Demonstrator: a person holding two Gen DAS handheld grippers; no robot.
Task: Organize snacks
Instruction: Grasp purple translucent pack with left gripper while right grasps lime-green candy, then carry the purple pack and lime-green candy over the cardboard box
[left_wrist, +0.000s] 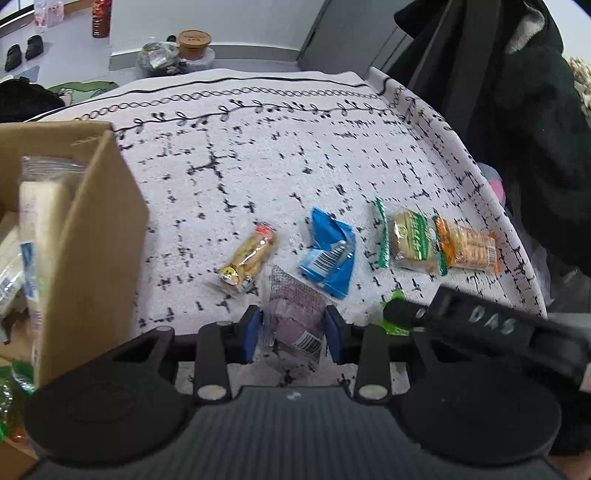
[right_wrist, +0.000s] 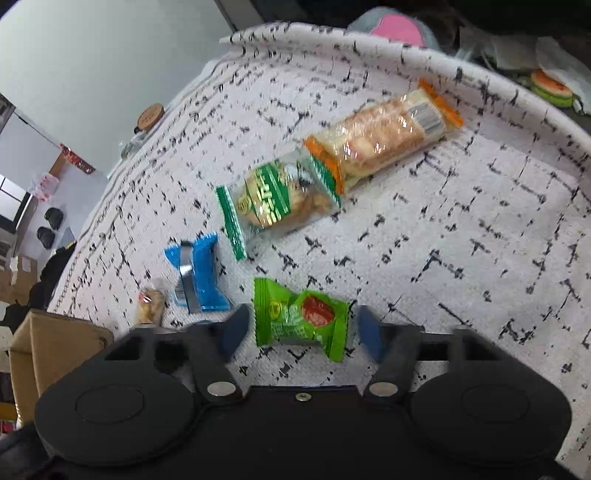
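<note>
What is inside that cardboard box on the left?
The cardboard box holds a tall clear packet of pale food and other wrappers. Its wall hides everything lower down.

Left tongs (left_wrist: 294, 334): matte black body, ribbed centre plate, two round housings, silver rivets, blue finger pads (left_wrist: 252, 334). Right tongs (right_wrist: 301, 326): same black build, blue pads (right_wrist: 369, 334), centre screw.
</note>
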